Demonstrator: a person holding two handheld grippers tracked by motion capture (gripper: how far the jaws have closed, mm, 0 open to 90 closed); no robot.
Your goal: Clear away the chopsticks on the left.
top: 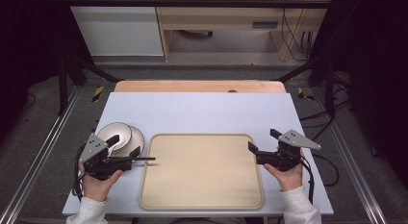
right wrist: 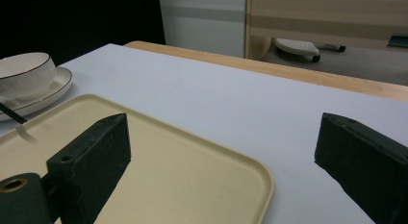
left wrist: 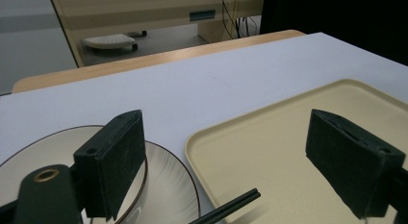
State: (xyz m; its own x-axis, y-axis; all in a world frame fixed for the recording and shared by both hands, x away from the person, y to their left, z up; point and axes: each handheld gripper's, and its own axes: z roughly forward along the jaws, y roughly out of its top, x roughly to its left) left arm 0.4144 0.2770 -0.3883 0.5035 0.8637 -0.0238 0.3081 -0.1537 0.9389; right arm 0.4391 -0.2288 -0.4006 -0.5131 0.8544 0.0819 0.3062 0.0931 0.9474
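Two chopsticks [top: 144, 159] lengthwise left-right; tips over tray [top: 202, 205].

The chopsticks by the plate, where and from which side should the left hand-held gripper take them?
Grip the chopsticks on the stretch overhanging the tray rim, coming from above with jaws across them: the tips jut over the edge, leaving room beneath. The left hand-held gripper is open nearby.

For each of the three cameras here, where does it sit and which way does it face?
High view: above the near edge, looking down on tray, both hands and grippers.
Left gripper view: rides the left gripper, facing across the table; its open fingers frame plate and tray.
Right gripper view: rides the right gripper; open fingers, tray corner.
Both gripper views share tray and chopsticks.
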